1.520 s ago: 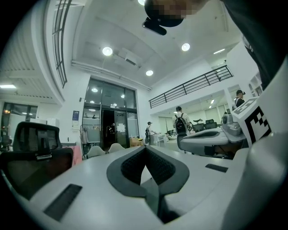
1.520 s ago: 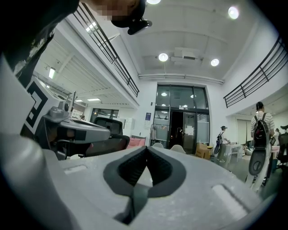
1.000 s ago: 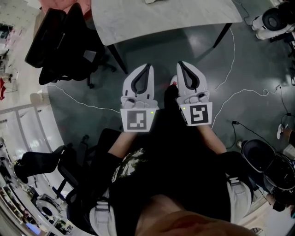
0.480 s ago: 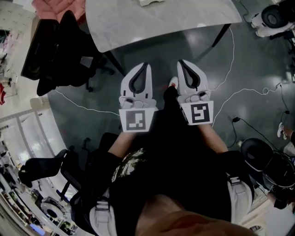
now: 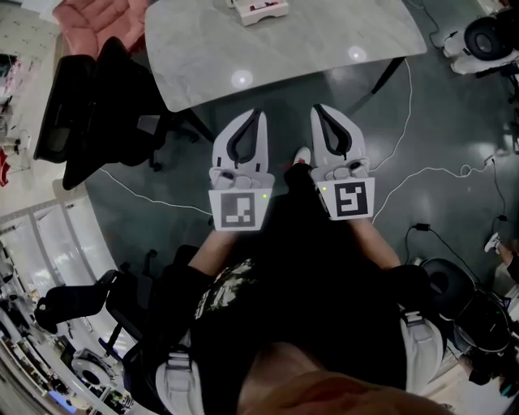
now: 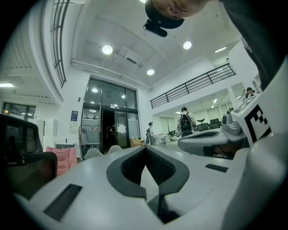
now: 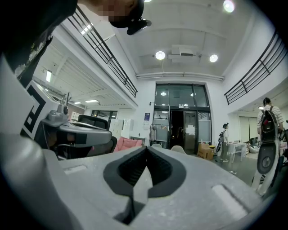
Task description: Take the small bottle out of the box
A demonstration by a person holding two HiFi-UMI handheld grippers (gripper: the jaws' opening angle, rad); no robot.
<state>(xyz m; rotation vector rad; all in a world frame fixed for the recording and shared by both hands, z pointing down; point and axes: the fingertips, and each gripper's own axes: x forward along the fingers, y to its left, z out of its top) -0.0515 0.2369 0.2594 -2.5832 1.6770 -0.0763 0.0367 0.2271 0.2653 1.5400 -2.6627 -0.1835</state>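
Head view, top edge: a small white box (image 5: 258, 10) with dark print stands on the pale marble table (image 5: 284, 49), partly cut off by the frame. The small bottle cannot be made out at this size, so I cannot tell whether it is inside the box.

Nearer the person, below the table's front edge and over the dark floor (image 5: 438, 121), the two grippers are held side by side and well apart from the box. The left gripper (image 5: 259, 114) and the right gripper (image 5: 316, 110) both point toward the table. In the left gripper view the jaws are closed, the ribbed black pads meeting at the tip with nothing between them. The right gripper view shows the same: jaws together and empty.

A marker cube (image 5: 239, 209) sits at the back of the left gripper and another marker cube (image 5: 350, 200) at the back of the right. The toe of a shoe (image 5: 302, 154) shows between the grippers.

A black office chair (image 5: 81, 97) stands left of the table, with something pink (image 5: 93, 16) beyond it. Thin white cables (image 5: 405, 105) run across the floor on the right. A person with a backpack (image 6: 184, 122) stands far off in the left gripper view.
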